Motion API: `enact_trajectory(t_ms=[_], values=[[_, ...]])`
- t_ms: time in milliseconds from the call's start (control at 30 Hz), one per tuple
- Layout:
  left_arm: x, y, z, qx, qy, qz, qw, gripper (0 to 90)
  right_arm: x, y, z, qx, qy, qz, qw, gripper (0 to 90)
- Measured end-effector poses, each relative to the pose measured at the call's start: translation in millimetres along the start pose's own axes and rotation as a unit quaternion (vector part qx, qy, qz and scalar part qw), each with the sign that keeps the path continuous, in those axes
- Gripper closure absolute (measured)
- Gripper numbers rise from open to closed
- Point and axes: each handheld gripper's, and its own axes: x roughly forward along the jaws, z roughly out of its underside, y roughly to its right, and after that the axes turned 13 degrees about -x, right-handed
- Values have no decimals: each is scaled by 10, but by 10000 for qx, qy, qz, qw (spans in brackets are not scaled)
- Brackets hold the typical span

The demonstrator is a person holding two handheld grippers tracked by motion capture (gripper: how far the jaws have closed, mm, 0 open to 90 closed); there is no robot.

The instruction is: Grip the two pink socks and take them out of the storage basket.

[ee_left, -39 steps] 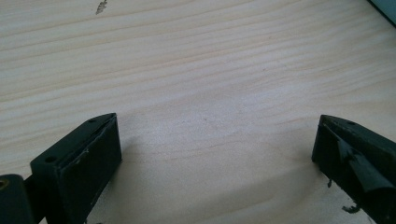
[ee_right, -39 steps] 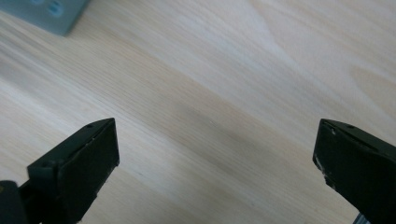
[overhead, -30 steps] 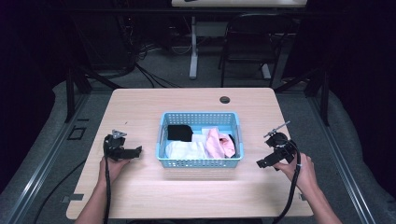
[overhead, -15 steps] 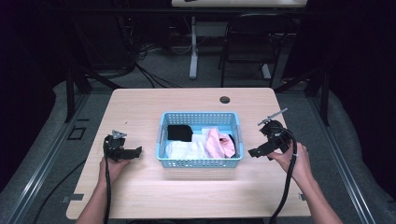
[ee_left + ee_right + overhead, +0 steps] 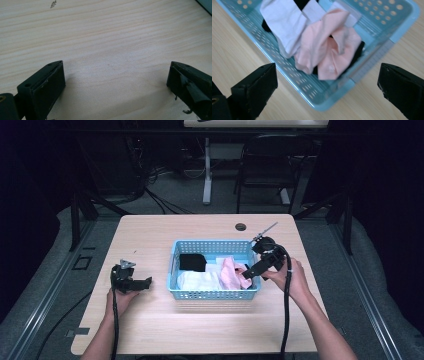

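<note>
1. High view: a light blue perforated basket [image 5: 215, 292] is seen at mid-table, with a pink cloth [image 5: 231, 271], a white cloth [image 5: 199, 280] and a black cloth [image 5: 192, 262] inside it.
2. Right gripper [image 5: 249, 271] is held over the basket's right end, just above the pink cloth; jaws are spread wide, nothing between them.
3. Right gripper view: the crumpled pink cloth [image 5: 330, 51] is framed between the two jaws, lying partly on the white cloth [image 5: 283, 22], near the basket [image 5: 329, 98] corner. No contact is made yet.
4. Left gripper [image 5: 142, 284] is parked low on the bare table [image 5: 150, 235] left of the basket, well apart from it; in the left gripper view its jaws are wide apart over plain wood [image 5: 105, 40], empty.
5. Step judged: reach for the pink cloth, pre-grasp stage.
6. Next move judged: right gripper is to be lowered onto a raised fold of the pink cloth and closed; the white cloth underneath should not be pinched along, and the basket wall should be avoided.
</note>
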Motion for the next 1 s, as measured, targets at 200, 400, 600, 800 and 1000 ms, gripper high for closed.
enact_trajectory(t_ms=[200, 400, 600, 800, 1000], values=[[1, 0, 0, -2, 1, 4, 10000, 16, 257, -48, -216, -51, -94, -281, 9995, 25], [2, -2, -2, 9, 6, 8, 10000, 16, 498, -42, -337, -26, -312, -532, 9981, 35], [2, -2, -2, 11, 5, 9, 10000, 16, 682, -57, -391, 29, -484, -683, 9965, 59], [2, -3, -2, 11, 5, 9, 10000, 16, 822, -35, -408, 161, -733, -663, 9950, 174], [2, -2, -2, 11, 6, 10, 10000, 16, 935, 31, -429, 315, -797, -516, 9950, 330]])
